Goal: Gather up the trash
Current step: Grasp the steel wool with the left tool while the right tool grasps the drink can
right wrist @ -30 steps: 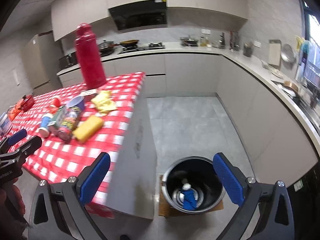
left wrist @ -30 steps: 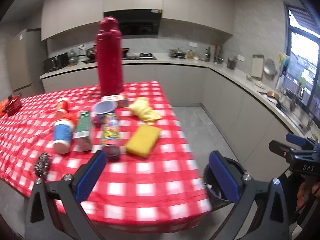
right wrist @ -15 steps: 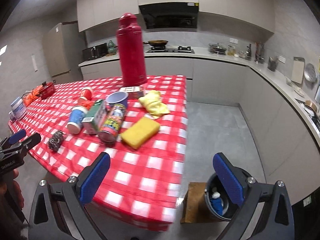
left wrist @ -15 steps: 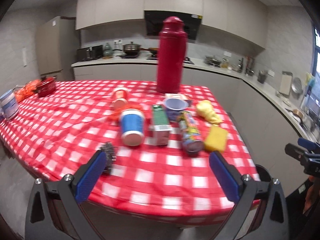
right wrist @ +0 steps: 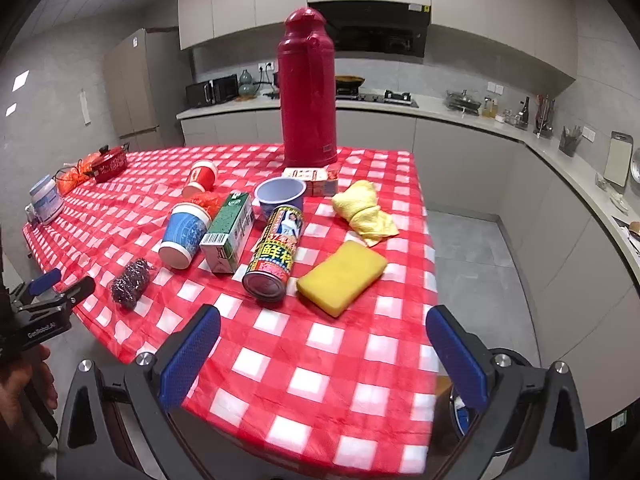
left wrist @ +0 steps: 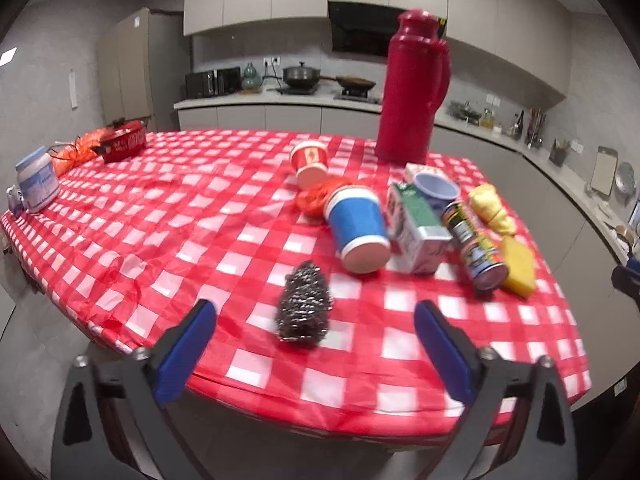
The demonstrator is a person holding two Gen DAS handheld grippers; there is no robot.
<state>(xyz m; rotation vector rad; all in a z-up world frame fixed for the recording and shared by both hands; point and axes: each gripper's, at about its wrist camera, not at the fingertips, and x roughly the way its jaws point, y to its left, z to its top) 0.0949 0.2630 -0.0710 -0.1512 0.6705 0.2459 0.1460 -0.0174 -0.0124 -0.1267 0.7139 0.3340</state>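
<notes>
Both grippers, left [left wrist: 314, 350] and right [right wrist: 320, 356], now swung from bin toward surface [right wrist: 320, 360]; fingers apart, empty. Steel scourer [left wrist: 305, 305] between left fingers; next pickup likely.

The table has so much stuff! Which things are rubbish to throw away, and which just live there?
Probably rubbish: blue cup, red cup, carton, can, lying tipped over.

Probably staying: flask, sponge, yellow cloth, scourer, bowl.
</notes>
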